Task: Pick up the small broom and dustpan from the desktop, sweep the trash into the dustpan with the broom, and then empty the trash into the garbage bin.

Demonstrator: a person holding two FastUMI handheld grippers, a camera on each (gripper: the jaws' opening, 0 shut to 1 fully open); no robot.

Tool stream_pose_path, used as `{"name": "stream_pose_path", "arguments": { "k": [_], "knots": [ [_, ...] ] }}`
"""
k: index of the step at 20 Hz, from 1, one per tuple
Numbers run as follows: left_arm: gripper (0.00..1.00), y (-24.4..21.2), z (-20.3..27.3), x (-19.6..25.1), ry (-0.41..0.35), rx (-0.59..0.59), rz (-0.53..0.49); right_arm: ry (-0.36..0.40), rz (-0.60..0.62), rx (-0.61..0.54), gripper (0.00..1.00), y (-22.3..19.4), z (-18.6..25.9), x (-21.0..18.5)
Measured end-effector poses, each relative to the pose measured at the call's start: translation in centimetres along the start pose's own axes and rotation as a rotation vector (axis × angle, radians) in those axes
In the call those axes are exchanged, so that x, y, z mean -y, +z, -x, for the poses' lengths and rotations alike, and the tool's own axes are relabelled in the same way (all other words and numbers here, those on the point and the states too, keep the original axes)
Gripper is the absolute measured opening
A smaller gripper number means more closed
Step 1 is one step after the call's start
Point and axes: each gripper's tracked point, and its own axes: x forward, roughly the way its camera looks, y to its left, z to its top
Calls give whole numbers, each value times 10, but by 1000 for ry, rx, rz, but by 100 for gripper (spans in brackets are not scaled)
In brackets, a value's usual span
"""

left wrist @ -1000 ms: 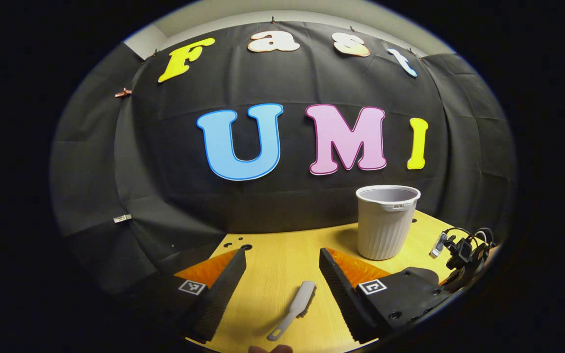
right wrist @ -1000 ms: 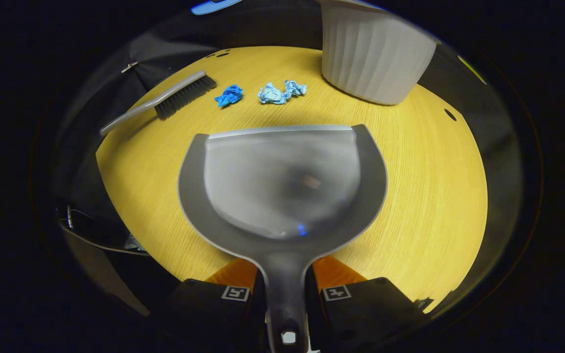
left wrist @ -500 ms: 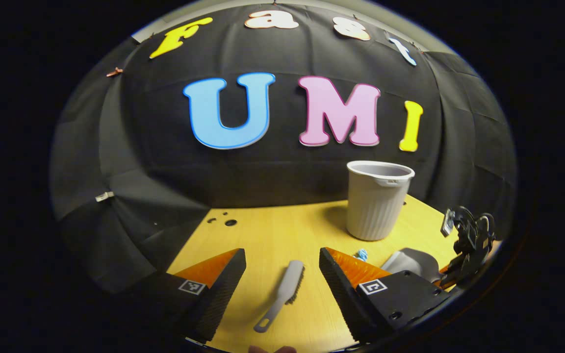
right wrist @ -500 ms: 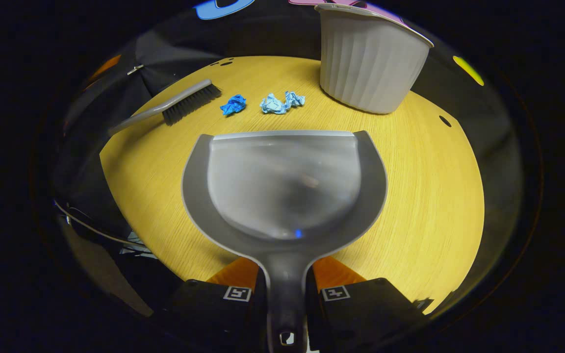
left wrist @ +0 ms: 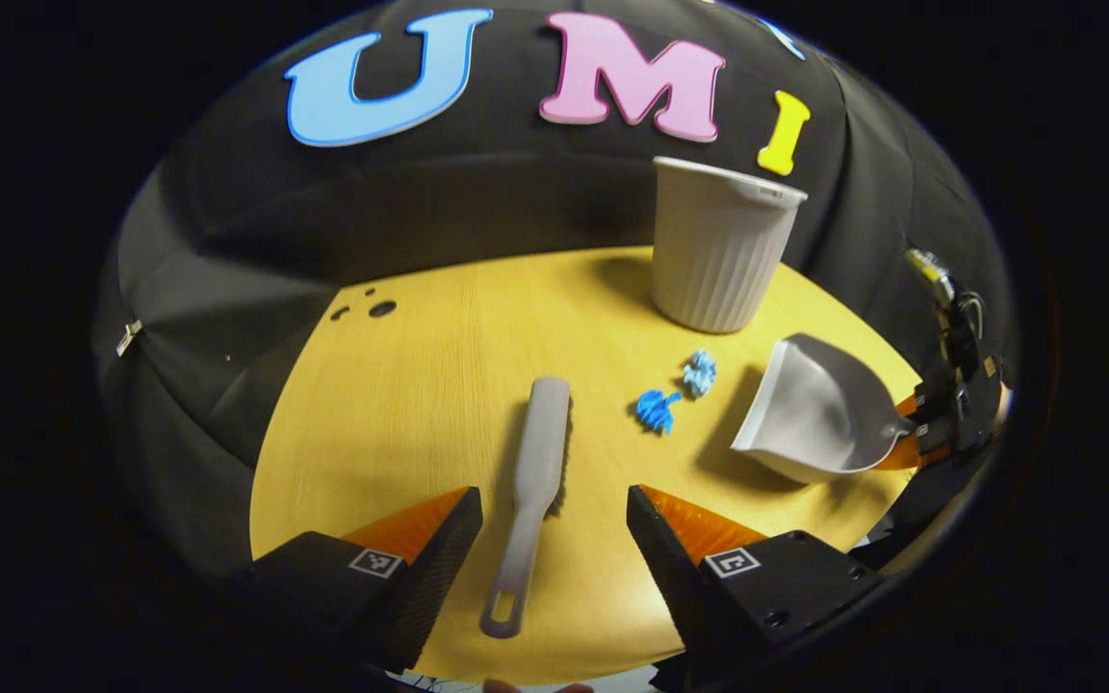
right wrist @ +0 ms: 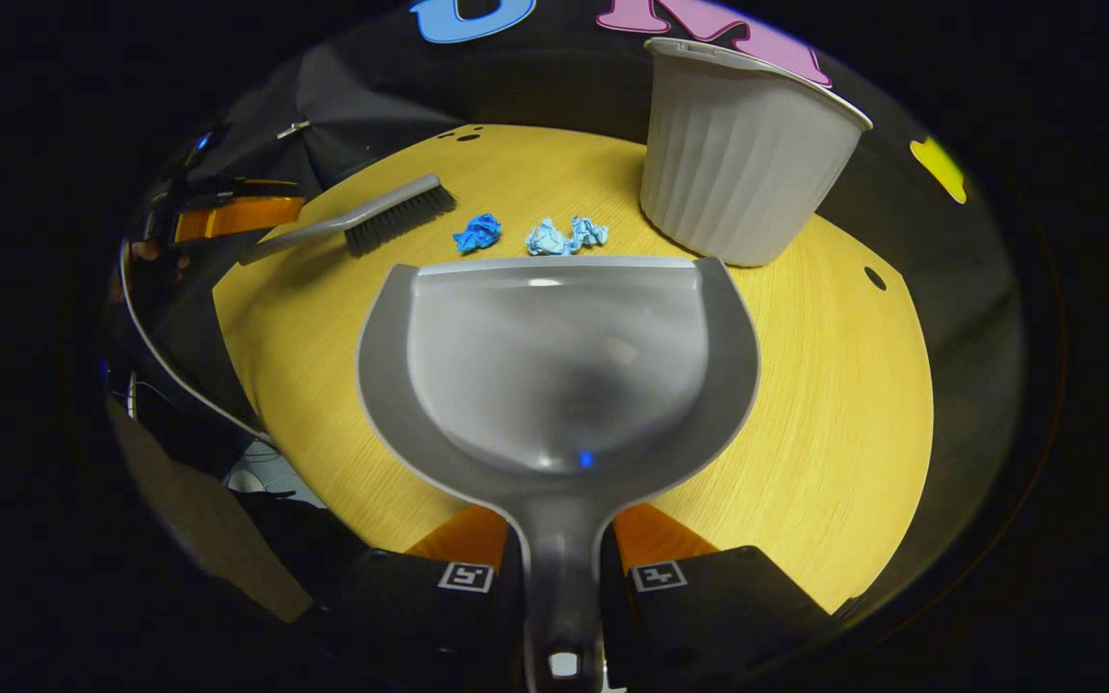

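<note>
Surface (left wrist: 400,385): yellow wood, carrying every item; the garbage bin serves as landmark below.
Garbage bin (left wrist: 720,245): upright at the far side, open-topped, nothing visibly inside.
Dustpan (right wrist: 554,366): right tongs (right wrist: 559,577) clamped on its handle; its lip has crept closer to the bin and now sits just short of the trash.
Broom (left wrist: 533,476): lying flat, well to the bin's left, handle pointing back between the left tongs (left wrist: 554,568), which are spread wide and empty.
Change: the left tongs have tipped down and advanced over the handle, so the broom grasp looks imminent.
Trash (left wrist: 675,390): blue crumpled scraps between broom and bin, unswept.
</note>
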Motion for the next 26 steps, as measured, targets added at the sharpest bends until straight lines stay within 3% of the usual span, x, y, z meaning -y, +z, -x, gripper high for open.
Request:
{"name": "stream_pose_path", "arguments": {
  "k": [5, 9, 11, 12, 17, 18, 19, 20, 21, 26],
  "knots": [
    [96, -43, -33, -15, 1, -200, -23, 2, -2, 3, 37, 1, 4, 1],
    [91, -63, -52, -20, -13, -292, -58, 3, 3, 2, 37, 1, 4, 0],
    [88, -68, -58, -24, -5, -323, -93, 3, 4, -1, 43, 1, 4, 0],
    [83, -69, -59, -23, -13, -324, -95, 4, 5, -1, 37, 1, 3, 0],
    [74, -64, -62, -18, -35, -344, -53, 13, 9, -15, 37, 1, 0, 0],
    [62, -67, -65, -22, -33, -352, -52, 19, 12, -20, 37, 1, 0, 0],
    [57, -68, -70, -23, -33, -346, -57, 22, 20, -25, 37, 1, 0, 0],
    [40, -66, -68, -22, -29, -356, -57, 20, 36, -34, 37, 1, -1, 1],
    [35, -63, -69, -24, -15, -365, -58, 14, 58, -47, 37, 0, -3, 2],
    [30, -43, -81, -16, 23, -354, -155, 23, 85, -146, 37, -5, -6, 7]
  ]
}}
